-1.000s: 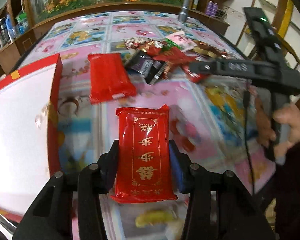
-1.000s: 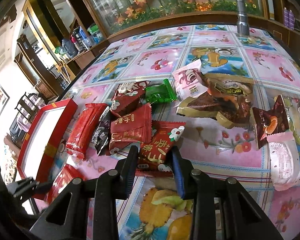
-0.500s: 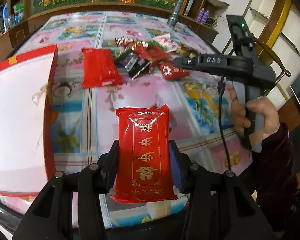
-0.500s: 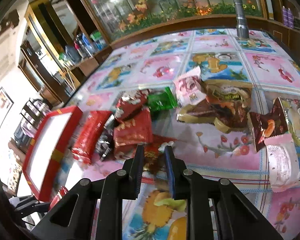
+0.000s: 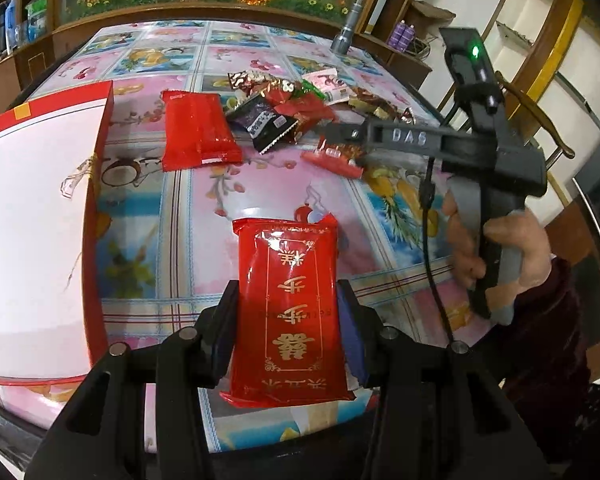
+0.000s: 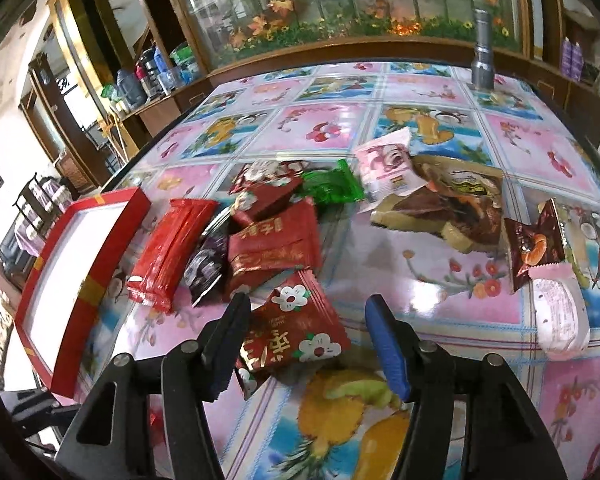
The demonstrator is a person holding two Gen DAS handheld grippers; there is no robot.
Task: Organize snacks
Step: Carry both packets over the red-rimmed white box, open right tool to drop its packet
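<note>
Left gripper [image 5: 288, 320] is clamped on a red packet with gold characters [image 5: 290, 300], one finger against each long edge; the packet points forward, held above the near edge of the tabletop [image 5: 160, 216]. Its glossy red wrapper carries a gold frame and gold lettering, with crimped seals at both ends.

Right gripper [image 6: 308, 340] stands wide, nothing between its pads pressed. A dark red pouch with white flowers [image 6: 296, 332] lies flat on the tabletop between the fingers, closer to the left finger [image 6: 230, 336] and apart from the blue-padded right finger [image 6: 384, 344]; contact with the left finger cannot be confirmed.

Beyond it sits the snack heap: a long red packet [image 6: 168, 252], a dark purple packet [image 6: 206, 268], a red square pouch [image 6: 274, 246], a green wrapper [image 6: 332, 188], a pink packet [image 6: 386, 170] and a brown bag [image 6: 448, 208]. A red-rimmed box [image 6: 72, 256] with a white floor lies to the left of the heap.
</note>
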